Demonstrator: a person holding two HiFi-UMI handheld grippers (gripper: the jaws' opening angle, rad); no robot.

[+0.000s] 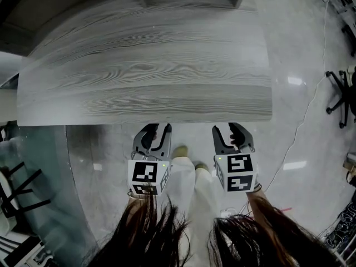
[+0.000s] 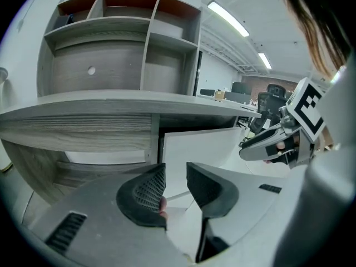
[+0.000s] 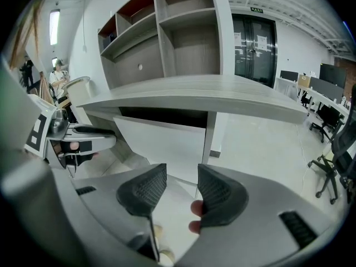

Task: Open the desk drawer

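- One flat white drawer front (image 3: 161, 143) hangs under the grey wood-grain tabletop (image 1: 144, 77). A dark gap runs along its top edge. I cannot tell how far out it stands. From the head view the tabletop's near edge hides it.
- One grey upright support (image 3: 211, 132) stands just beside the drawer front's right edge.
- I hold two grippers. My left gripper (image 1: 153, 128) and my right gripper (image 1: 231, 128) are side by side at the tabletop's near edge, pointing towards the drawer front and apart from it.
- My left jaws are apart with nothing clamped; the drawer front shows through the gap.
- My right jaws are apart too, and grip nothing.
- Two marker cubes, one per gripper: left (image 1: 147, 176), right (image 1: 236, 171).
- My white trousers (image 1: 192, 188) show between the grippers.
- One grey shelf unit (image 2: 146, 49) sits on the tabletop, with three small open compartments along its top row and larger ones below.
- The glossy grey floor (image 1: 300, 49) spreads to the right, with one thin white cable (image 1: 311, 110) across it.
- One black office chair (image 1: 340, 96) stands well apart, at the right edge.
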